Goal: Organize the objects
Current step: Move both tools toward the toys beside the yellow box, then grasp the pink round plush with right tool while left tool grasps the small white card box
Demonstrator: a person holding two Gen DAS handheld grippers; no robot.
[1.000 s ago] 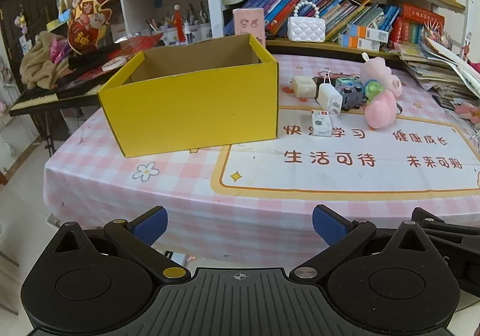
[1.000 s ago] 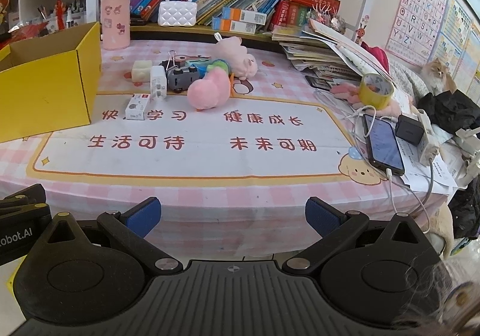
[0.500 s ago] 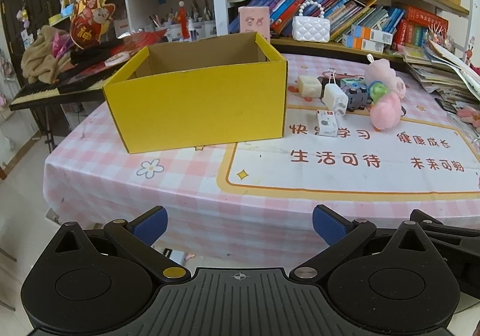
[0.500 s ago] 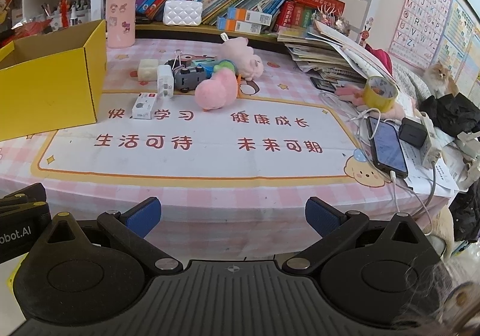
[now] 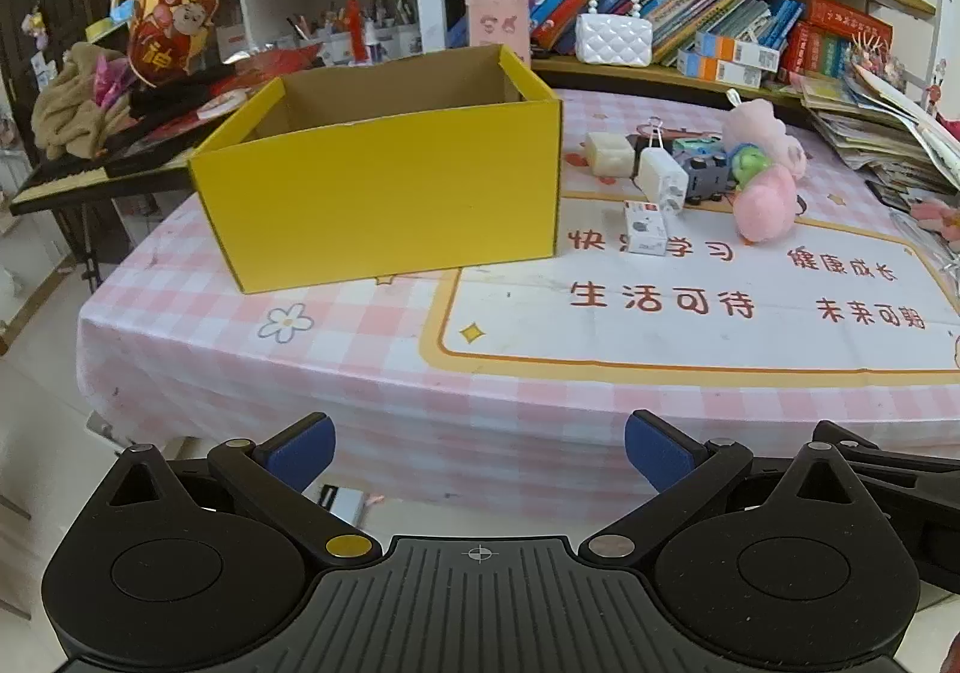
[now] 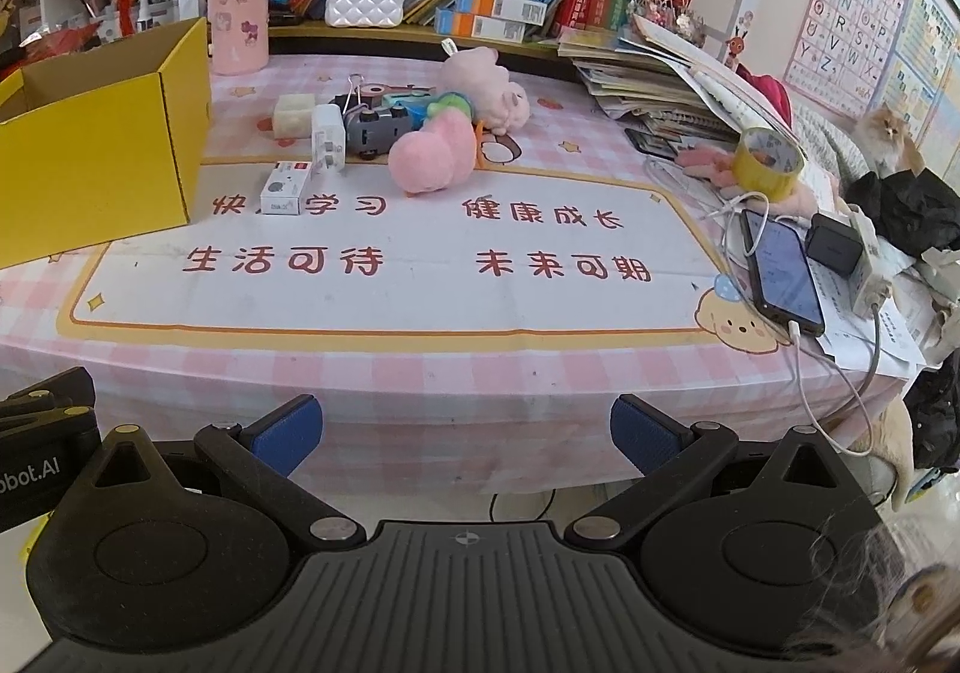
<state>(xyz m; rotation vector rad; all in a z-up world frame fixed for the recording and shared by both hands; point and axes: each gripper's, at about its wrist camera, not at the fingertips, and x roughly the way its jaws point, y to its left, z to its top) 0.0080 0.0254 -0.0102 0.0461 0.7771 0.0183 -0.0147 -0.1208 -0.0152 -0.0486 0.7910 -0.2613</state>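
change: both views closer to the box than 1 s ago
left gripper: jaws open, empty
right gripper: jaws open, empty
toys: right of box, none packed

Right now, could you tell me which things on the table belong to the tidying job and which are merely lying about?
Job: yellow box, pink plush, white charger, small white carton, toy car.
Lying about: phone, tape roll, stacked magazines.
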